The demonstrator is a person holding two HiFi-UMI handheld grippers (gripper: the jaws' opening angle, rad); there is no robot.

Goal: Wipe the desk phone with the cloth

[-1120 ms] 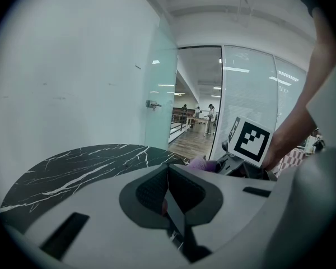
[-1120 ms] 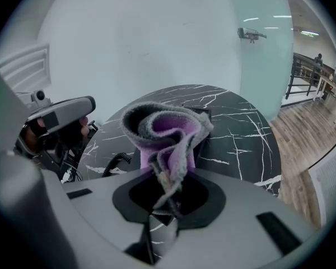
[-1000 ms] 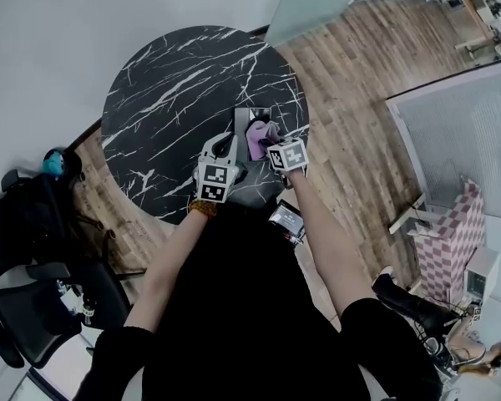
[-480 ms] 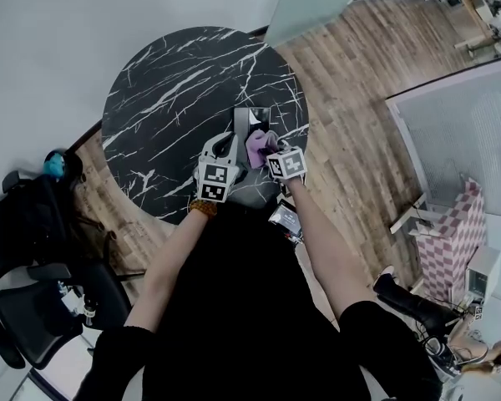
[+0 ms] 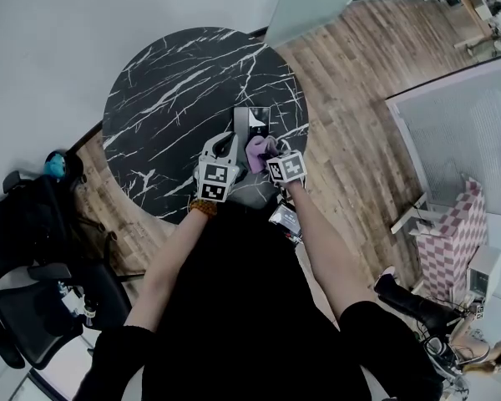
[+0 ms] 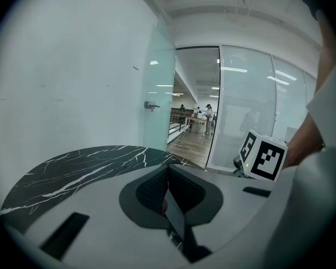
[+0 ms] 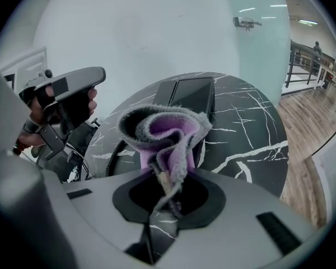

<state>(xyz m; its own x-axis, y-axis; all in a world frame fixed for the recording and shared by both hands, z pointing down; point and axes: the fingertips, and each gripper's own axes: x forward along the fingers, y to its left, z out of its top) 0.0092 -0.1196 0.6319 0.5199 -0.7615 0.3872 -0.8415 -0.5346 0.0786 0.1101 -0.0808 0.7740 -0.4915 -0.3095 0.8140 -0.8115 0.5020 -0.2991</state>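
Note:
The black desk phone [image 5: 252,122] lies near the front right edge of the round black marble table [image 5: 175,90]. My right gripper [image 5: 271,150] is shut on a purple and grey cloth [image 5: 256,150], which rests on the phone's near end. In the right gripper view the bunched cloth [image 7: 165,133] stands up from the jaws, with the phone [image 7: 190,94] just beyond. My left gripper [image 5: 225,144] hovers just left of the phone. Its jaws are shut and I see nothing between them. From the left gripper view, the right gripper's marker cube [image 6: 264,156] shows to the right.
A coiled phone cord [image 7: 113,153] lies on the table left of the phone. Black office chairs [image 5: 33,224] stand at the left of the table. A small device [image 5: 285,218] sits below the table edge. A checkered box [image 5: 451,241] stands on the wooden floor at the right.
My right gripper has drawn the cloth along the phone toward me, uncovering more of the phone's far end. The left gripper has stayed where it was.

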